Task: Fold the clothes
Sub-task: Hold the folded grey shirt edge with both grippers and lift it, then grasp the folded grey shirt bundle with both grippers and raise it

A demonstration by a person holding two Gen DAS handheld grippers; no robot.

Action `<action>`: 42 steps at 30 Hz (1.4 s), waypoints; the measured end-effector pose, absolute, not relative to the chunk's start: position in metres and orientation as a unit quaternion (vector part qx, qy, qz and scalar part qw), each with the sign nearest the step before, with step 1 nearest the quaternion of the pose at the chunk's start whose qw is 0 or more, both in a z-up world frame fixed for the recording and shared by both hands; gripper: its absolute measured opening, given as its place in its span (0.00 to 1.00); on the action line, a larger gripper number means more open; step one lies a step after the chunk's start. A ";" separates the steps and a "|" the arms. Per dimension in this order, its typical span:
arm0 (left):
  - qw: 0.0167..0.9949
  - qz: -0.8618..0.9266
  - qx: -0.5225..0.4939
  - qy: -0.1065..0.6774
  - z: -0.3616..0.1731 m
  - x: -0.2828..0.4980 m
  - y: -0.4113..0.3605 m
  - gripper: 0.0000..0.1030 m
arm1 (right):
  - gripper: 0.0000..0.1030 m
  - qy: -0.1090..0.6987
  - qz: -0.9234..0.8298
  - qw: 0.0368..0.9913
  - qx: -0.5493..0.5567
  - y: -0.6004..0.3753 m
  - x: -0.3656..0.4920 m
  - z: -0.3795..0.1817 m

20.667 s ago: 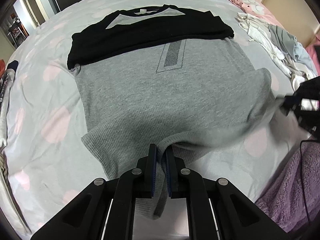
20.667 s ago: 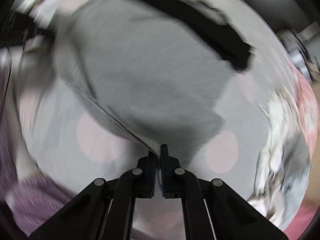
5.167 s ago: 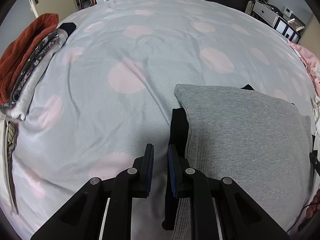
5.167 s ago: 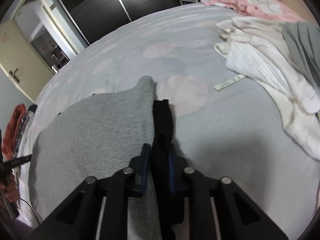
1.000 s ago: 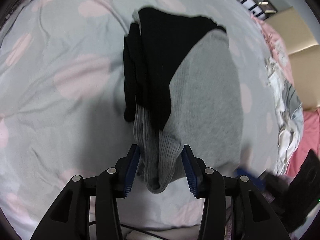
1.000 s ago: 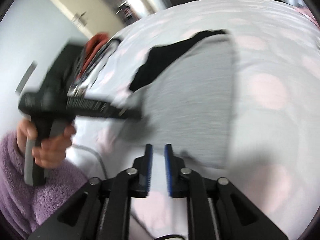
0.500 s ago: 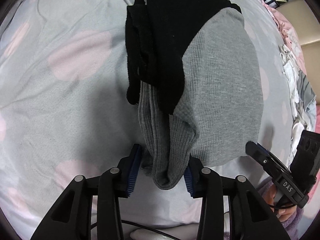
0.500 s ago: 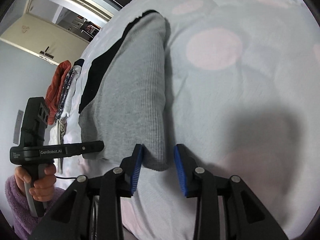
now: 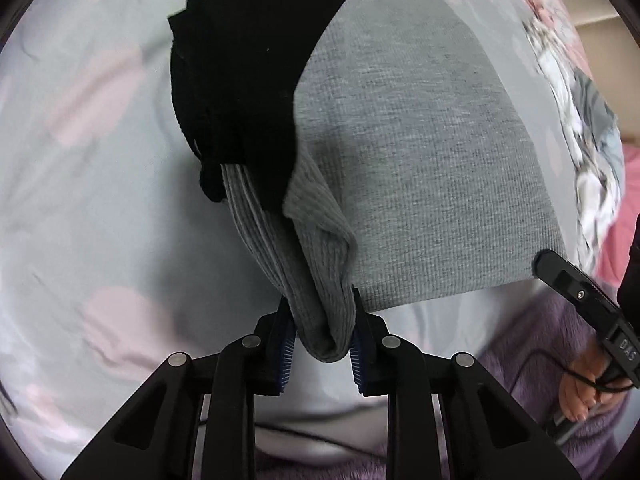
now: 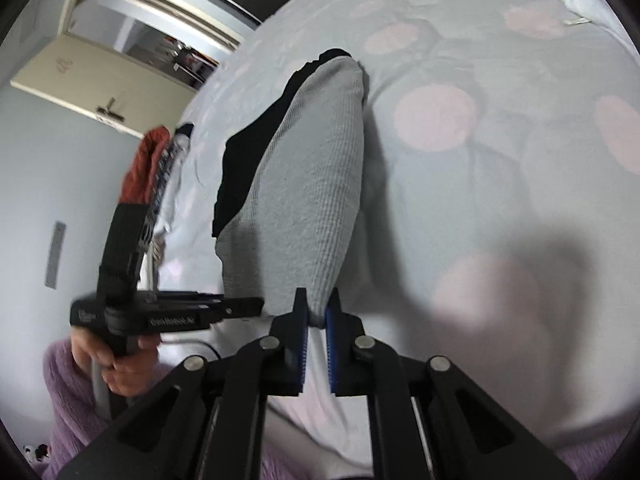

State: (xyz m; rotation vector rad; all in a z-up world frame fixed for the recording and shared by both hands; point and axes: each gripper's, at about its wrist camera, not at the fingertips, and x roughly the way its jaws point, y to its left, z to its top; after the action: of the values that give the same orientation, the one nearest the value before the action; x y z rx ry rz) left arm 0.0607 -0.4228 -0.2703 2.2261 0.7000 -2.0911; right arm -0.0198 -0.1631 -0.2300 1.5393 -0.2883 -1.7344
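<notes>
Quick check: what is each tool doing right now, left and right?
Left tool: closing on the bunched near-left corner of the folded grey-and-black shirt.
Right tool: closing on the shirt's near-right corner.

One folded grey-and-black shirt (image 9: 420,152) lies on one spotted bedcover (image 9: 80,200). Two grippers (image 9: 322,338) (image 10: 316,312) are visible, one clothes stack (image 10: 150,168) at left, one loose heap (image 9: 592,140) at right.

Your folded shirt (image 9: 420,152) is ribbed grey with black sleeves; your bedspread (image 9: 80,200) is pale grey with pink dots; your gripper pads (image 9: 286,354) are blue, your sleeve (image 10: 64,392) fuzzy purple.
</notes>
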 end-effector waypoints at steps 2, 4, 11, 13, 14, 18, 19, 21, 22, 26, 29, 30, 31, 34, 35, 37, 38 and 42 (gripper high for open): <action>-0.002 -0.654 0.725 0.213 -0.272 0.066 -0.418 0.24 | 0.07 -0.089 -0.676 0.384 0.623 -0.157 -0.010 -0.231; -0.004 -0.644 0.737 0.206 -0.275 0.070 -0.416 0.24 | 0.07 -0.071 -0.670 0.375 0.637 -0.154 -0.001 -0.240; 0.021 -0.624 0.752 0.211 -0.282 0.078 -0.425 0.37 | 0.11 -0.039 -0.658 0.353 0.664 -0.150 0.002 -0.265; 0.027 -0.628 0.748 0.215 -0.277 0.084 -0.429 0.41 | 0.11 -0.041 -0.655 0.344 0.672 -0.146 0.000 -0.268; 0.030 -0.632 0.743 0.218 -0.274 0.088 -0.432 0.43 | 0.11 -0.053 -0.653 0.343 0.673 -0.141 -0.002 -0.267; 0.034 -0.675 0.689 0.261 -0.250 0.100 -0.451 0.43 | 0.12 -0.082 -0.673 0.334 0.655 -0.123 -0.011 -0.256; 0.031 -0.689 0.670 0.276 -0.242 0.103 -0.457 0.43 | 0.12 -0.089 -0.683 0.332 0.645 -0.121 -0.015 -0.252; 0.024 -0.713 0.631 0.305 -0.228 0.107 -0.466 0.43 | 0.12 -0.101 -0.700 0.326 0.627 -0.116 -0.022 -0.246; 0.020 -0.724 0.611 0.320 -0.222 0.108 -0.471 0.43 | 0.12 -0.107 -0.706 0.323 0.621 -0.115 -0.026 -0.244; 0.051 -0.764 0.556 0.324 -0.207 0.109 -0.481 0.43 | 0.12 -0.119 -0.721 0.326 0.600 -0.120 -0.038 -0.238; 0.082 -0.777 0.531 0.328 -0.213 0.106 -0.471 0.43 | 0.12 -0.111 -0.726 0.345 0.585 -0.137 -0.047 -0.233; 0.084 -0.780 0.524 0.332 -0.212 0.099 -0.473 0.43 | 0.12 -0.105 -0.726 0.351 0.581 -0.145 -0.050 -0.231; 0.080 -0.783 0.518 0.335 -0.213 0.092 -0.478 0.43 | 0.12 -0.098 -0.729 0.356 0.577 -0.154 -0.054 -0.229; 0.093 -0.801 0.499 0.316 -0.216 0.072 -0.479 0.43 | 0.13 -0.055 -0.753 0.357 0.550 -0.167 -0.070 -0.219; 0.104 -0.809 0.492 0.303 -0.218 0.065 -0.478 0.43 | 0.15 -0.040 -0.758 0.361 0.542 -0.175 -0.077 -0.217; 0.111 -0.816 0.488 0.290 -0.227 0.049 -0.485 0.43 | 0.26 -0.019 -0.762 0.367 0.533 -0.187 -0.091 -0.217; 0.113 -0.816 0.488 0.289 -0.232 0.043 -0.489 0.43 | 0.34 -0.014 -0.760 0.370 0.533 -0.193 -0.099 -0.220; 0.107 -0.817 0.497 0.271 -0.245 0.021 -0.489 0.43 | 0.41 -0.037 -0.753 0.383 0.533 -0.205 -0.124 -0.236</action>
State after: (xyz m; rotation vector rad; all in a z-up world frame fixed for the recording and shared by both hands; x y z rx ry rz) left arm 0.0212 -0.4893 -0.2454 1.4639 0.7973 -2.4056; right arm -0.1236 -0.2049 -0.2361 1.3600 -0.0953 -1.9210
